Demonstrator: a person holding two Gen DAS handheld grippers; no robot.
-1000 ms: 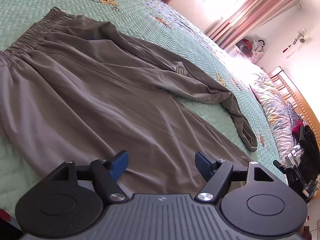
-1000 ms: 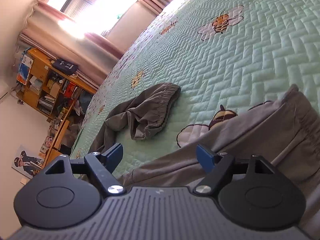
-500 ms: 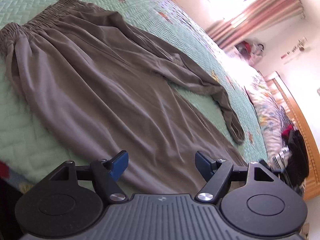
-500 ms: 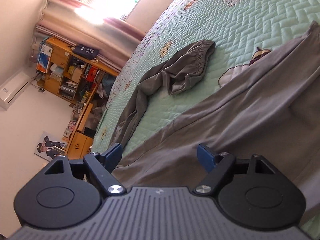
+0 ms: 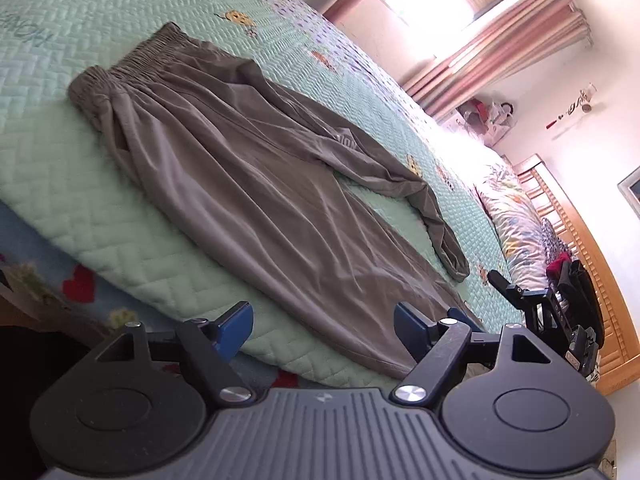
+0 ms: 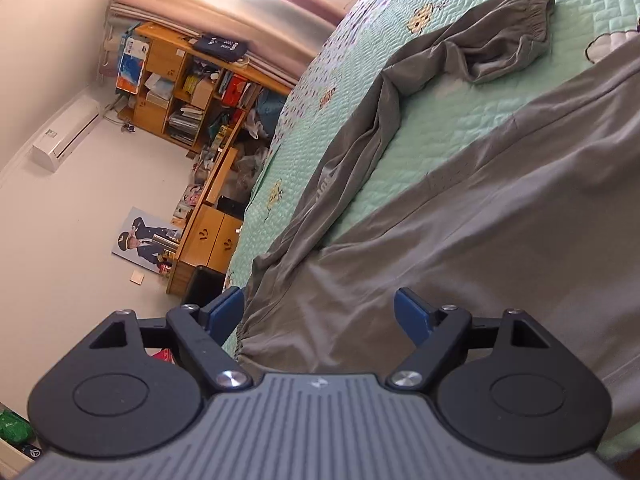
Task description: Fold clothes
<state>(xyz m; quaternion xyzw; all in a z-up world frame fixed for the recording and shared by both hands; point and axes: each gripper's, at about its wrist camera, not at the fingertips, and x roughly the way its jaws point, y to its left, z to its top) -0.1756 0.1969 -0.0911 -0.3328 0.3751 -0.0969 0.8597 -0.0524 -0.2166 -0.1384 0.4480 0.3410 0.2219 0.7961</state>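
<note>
Item: grey trousers, laid flat on the green quilt, filling the middle of the left wrist view; waistband upper left, one leg straight toward lower right, the other splayed off right, cuff near the edge. We judge them spread for a first fold. Our left gripper: jaws have just been opening wider, nothing between them. Our right gripper: jaws wide, empty, over cloth at the bed's edge

Both wrist views look low across the bed (sharing trousers).
</note>
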